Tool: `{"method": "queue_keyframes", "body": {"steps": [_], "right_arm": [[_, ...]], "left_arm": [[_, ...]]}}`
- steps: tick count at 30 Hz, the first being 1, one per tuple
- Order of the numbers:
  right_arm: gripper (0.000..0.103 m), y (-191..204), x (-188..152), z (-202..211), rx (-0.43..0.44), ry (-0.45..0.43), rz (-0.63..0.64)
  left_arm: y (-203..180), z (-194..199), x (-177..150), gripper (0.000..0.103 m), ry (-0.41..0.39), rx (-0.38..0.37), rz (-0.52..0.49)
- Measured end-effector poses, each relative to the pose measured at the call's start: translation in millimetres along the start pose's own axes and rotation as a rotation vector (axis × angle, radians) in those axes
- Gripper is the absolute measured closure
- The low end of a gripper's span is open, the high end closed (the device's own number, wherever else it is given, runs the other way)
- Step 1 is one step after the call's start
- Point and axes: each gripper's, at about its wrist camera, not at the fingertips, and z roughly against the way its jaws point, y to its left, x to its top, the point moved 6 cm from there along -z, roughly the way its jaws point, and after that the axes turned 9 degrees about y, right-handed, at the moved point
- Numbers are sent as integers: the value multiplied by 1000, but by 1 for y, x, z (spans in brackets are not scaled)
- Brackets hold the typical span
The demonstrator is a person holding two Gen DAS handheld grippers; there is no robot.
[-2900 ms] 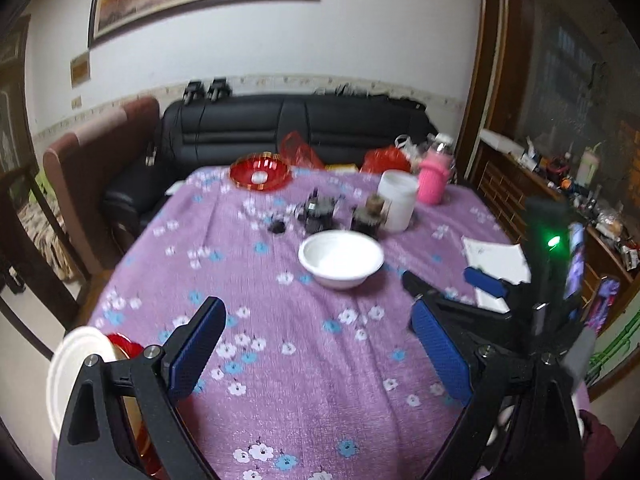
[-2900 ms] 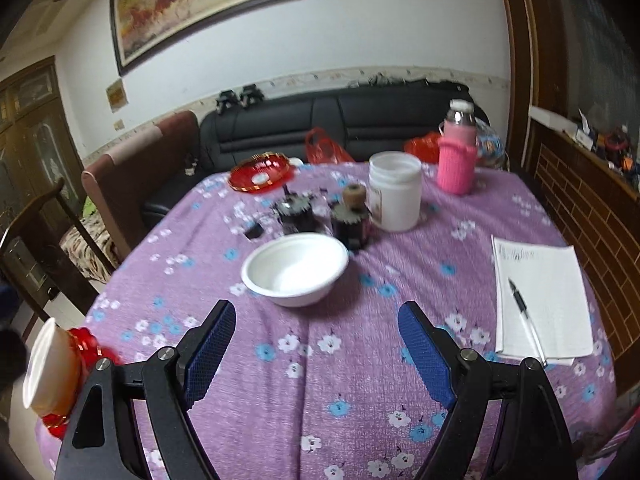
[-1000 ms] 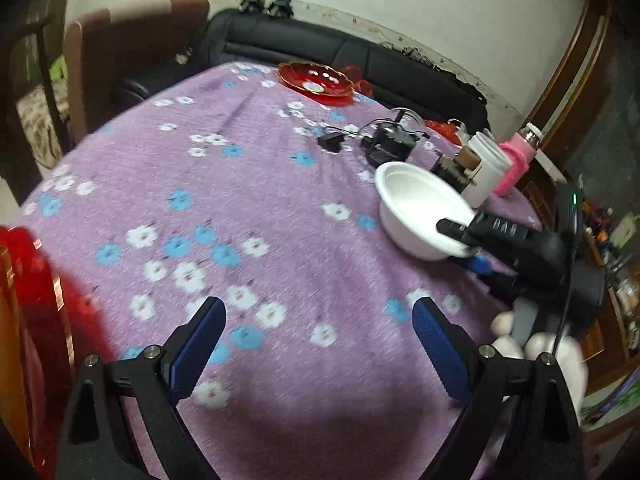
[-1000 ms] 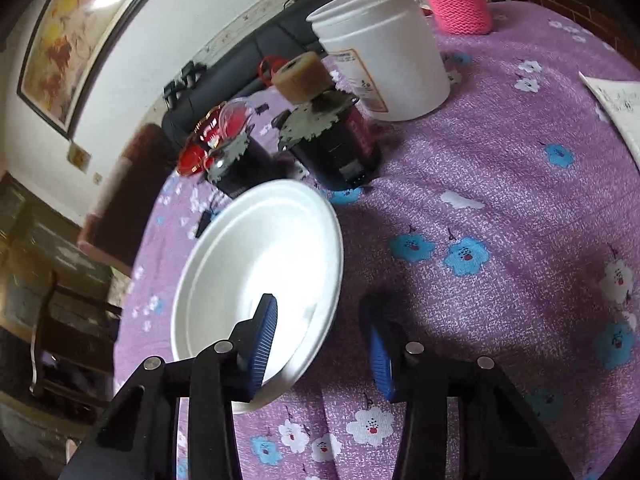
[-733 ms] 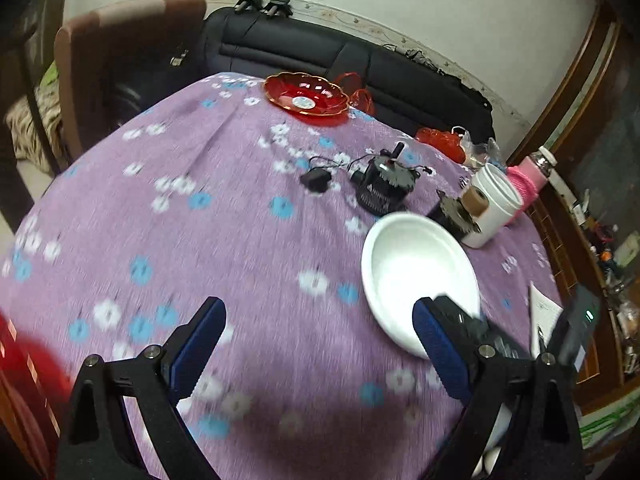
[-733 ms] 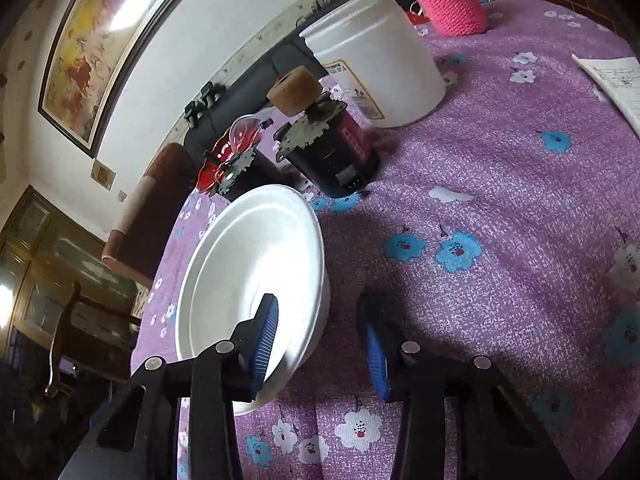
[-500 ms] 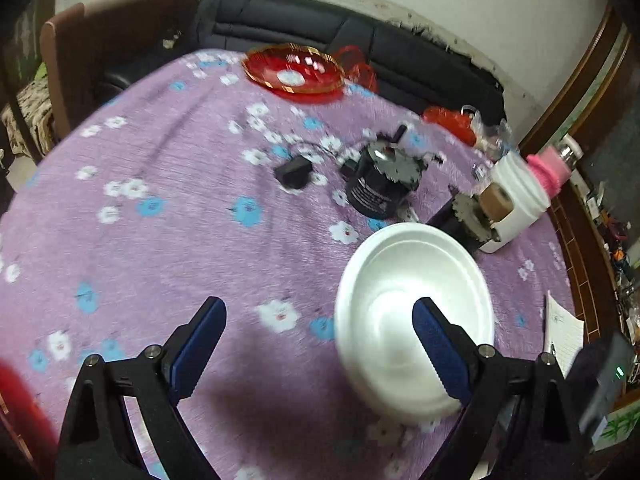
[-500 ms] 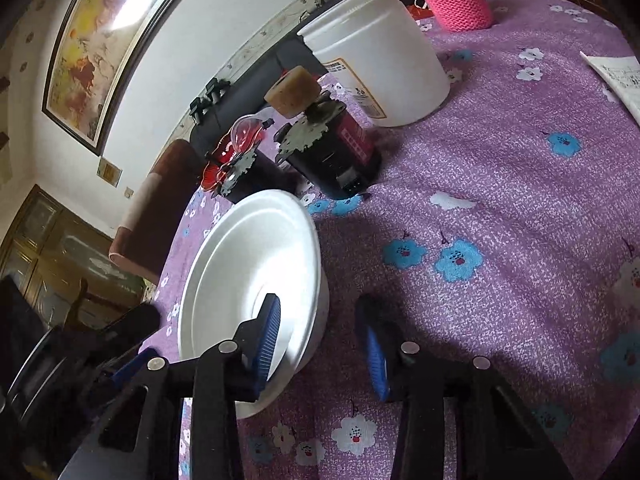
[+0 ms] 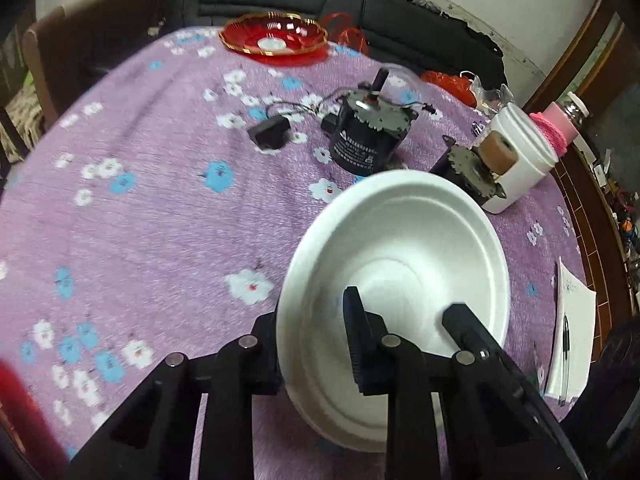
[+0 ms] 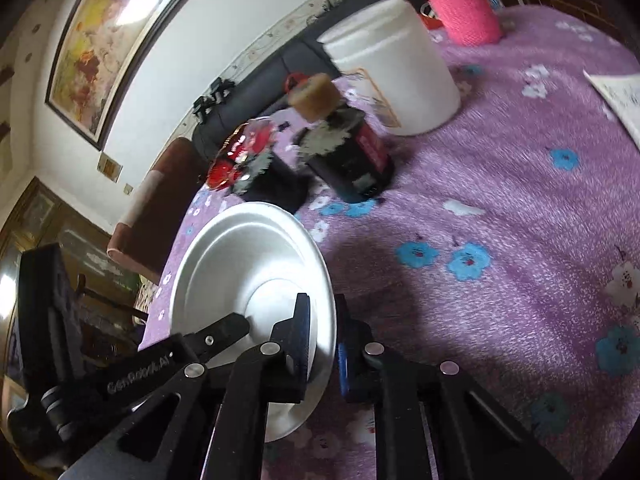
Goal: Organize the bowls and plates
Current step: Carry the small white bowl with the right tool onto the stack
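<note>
Purple flowered cloth covers the desk [image 9: 140, 220], black sofa behind it at 12 o'clock. Item: white bowl [image 9: 404, 248], tilted, near the desk edge at 5 o'clock in the left wrist view. Left hand-held gripper [image 9: 316, 340]: jaws just closed, clamped on the bowl's rim, one finger inside, one outside. Right hand-held gripper [image 10: 322, 336]: jaws likewise just closed, pinching the opposite rim of the same bowl. Also on the desk: red plate [image 9: 274, 36] at 12 o'clock, two black motors [image 9: 368, 136], white tub [image 9: 520, 160], paper with pen [image 9: 572, 320] at 3 o'clock
</note>
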Motion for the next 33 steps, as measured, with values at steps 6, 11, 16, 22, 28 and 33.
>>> {"method": "queue_keyframes", "body": {"steps": [6,11,16,22,28,33], "right_arm": [[91,39,-9,8,42,-10,98],[91,75,-26,16,102,17,165],[91,109,-58,40,90,29,235],[91,130,-94,84,77,9,296],[91,157,-134,113,66,-7,363],[91,184,-161,121,78,3,409]], "left_arm": [[17,45,-23,79,-28,26,21],[40,93,-47,79,-95,69,26],[57,131,-73,79,-138,50,45],[62,168,-112,79,-199,7,22],[80,196,-150,79,-244,1,18],[112,221,-176,79,-266,-15,54]]}}
